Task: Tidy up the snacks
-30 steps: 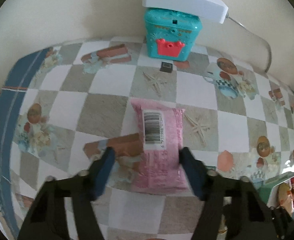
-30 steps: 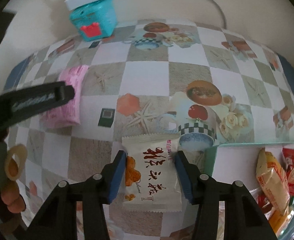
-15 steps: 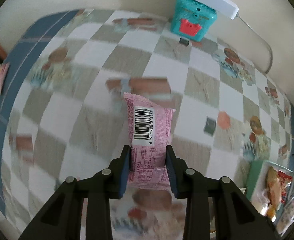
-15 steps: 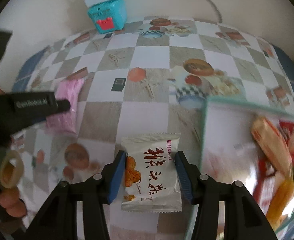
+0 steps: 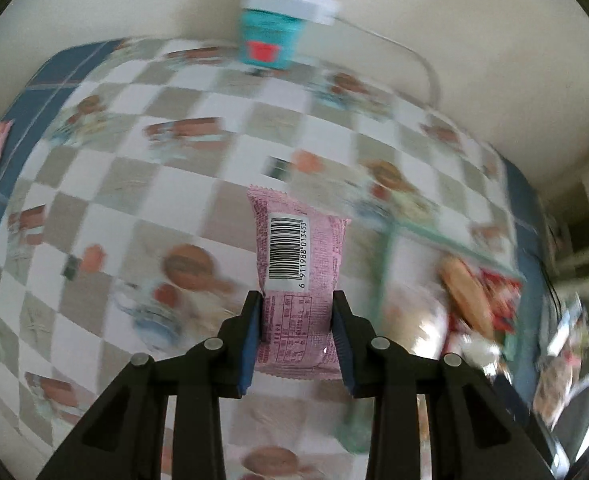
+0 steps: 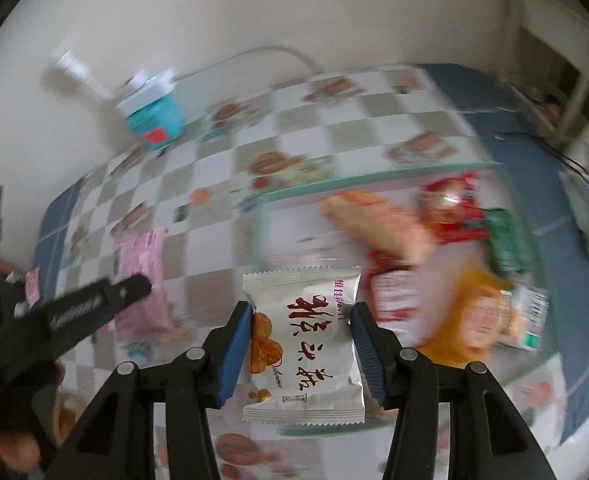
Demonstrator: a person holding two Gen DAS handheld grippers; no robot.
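Note:
My left gripper is shut on a pink snack packet with a barcode label, held above the checked tablecloth. My right gripper is shut on a white snack packet with red lettering, held over the near edge of a green-rimmed tray that holds several snacks. The tray also shows in the left wrist view, to the right of the pink packet. The left gripper and its pink packet show at the left of the right wrist view.
A teal box with a white power strip on top stands against the back wall, its cable running right. The checked tablecloth covers the table, with a blue border at its left and right edges. Clutter lies beyond the right edge.
Both grippers have lifted their packets off the table and swung right toward the tray. The left gripper closed on the pink packet during the last second.

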